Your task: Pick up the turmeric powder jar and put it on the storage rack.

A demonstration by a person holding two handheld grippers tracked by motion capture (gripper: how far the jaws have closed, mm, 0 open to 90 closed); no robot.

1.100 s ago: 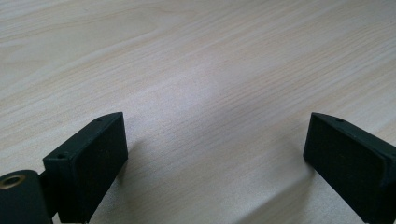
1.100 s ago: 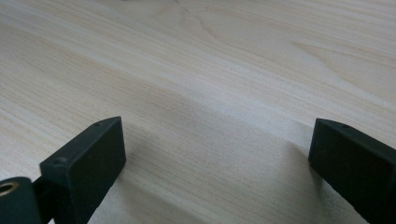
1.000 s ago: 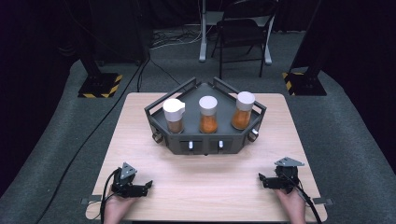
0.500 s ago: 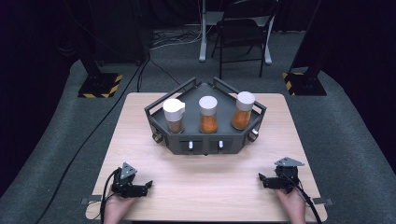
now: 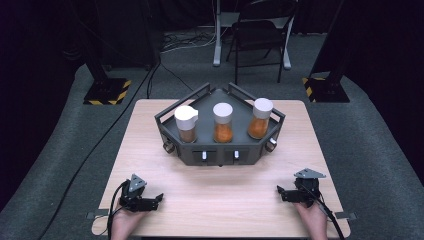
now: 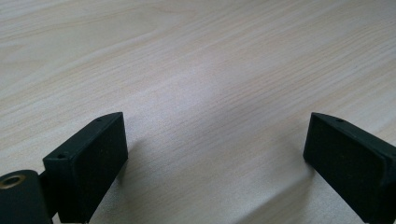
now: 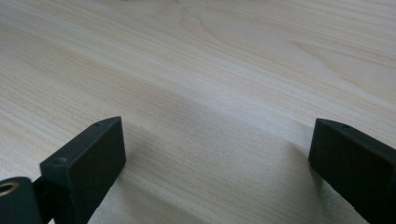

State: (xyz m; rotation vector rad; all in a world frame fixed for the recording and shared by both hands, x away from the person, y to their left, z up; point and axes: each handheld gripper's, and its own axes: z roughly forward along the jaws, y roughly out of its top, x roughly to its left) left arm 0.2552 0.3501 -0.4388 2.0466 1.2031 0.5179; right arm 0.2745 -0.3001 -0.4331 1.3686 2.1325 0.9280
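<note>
No brand, label or other writing can be read on any of the things; they are too small in the high view for lettering to be made out. Three jars with white lids are held upright in a dark grey angular rack (image 5: 220,152), which is set on the light wooden surface (image 5: 220,200) well ahead of both pairs of fingers, roughly midway between them. The left jar (image 5: 186,124) is seen to hold a brownish fill in its lower part, and its white cap is the broadest of the three. The middle jar (image 5: 223,123) is filled with an orange material for most of its height. The right jar (image 5: 260,118), also filled with something orange, is set slightly farther from the fingers than the other two. Two small white knobs are seen on the rack's front wall. The left gripper (image 5: 156,198) is held in a hand at the near left part of the surface, and its fingers (image 6: 88,163) are spread wide apart with nothing but bare wood between them. The right gripper (image 5: 280,193) is held at the near right part, and its fingers (image 7: 86,165) are likewise released, wide apart over bare wood. The jars are well apart from both grippers.
</note>
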